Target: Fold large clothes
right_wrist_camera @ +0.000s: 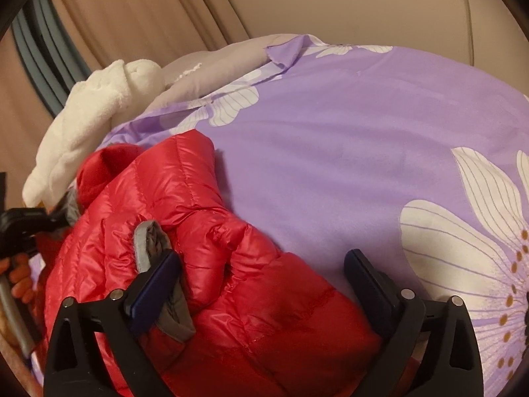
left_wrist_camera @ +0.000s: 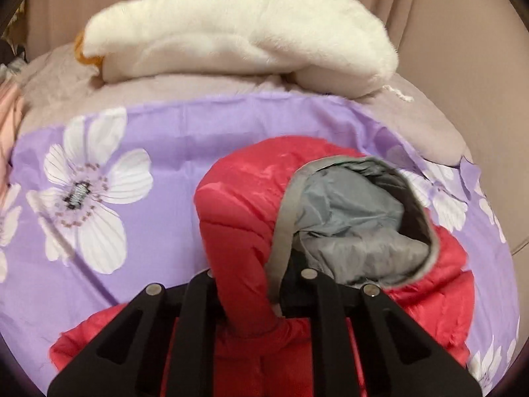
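Note:
A red puffer jacket with a grey-lined hood lies bunched on a purple flowered bedsheet. My left gripper is shut on a fold of the jacket's red fabric beside the hood's grey edge. In the right wrist view the jacket lies at the lower left. My right gripper is open, its fingers straddling the jacket's folded bulk, the left finger resting by a grey-trimmed edge. The left gripper shows at the far left edge.
A white fluffy garment lies heaped on a beige quilt at the bed's far side; it also shows in the right wrist view. Beige curtains hang behind. Bare purple sheet spreads to the right of the jacket.

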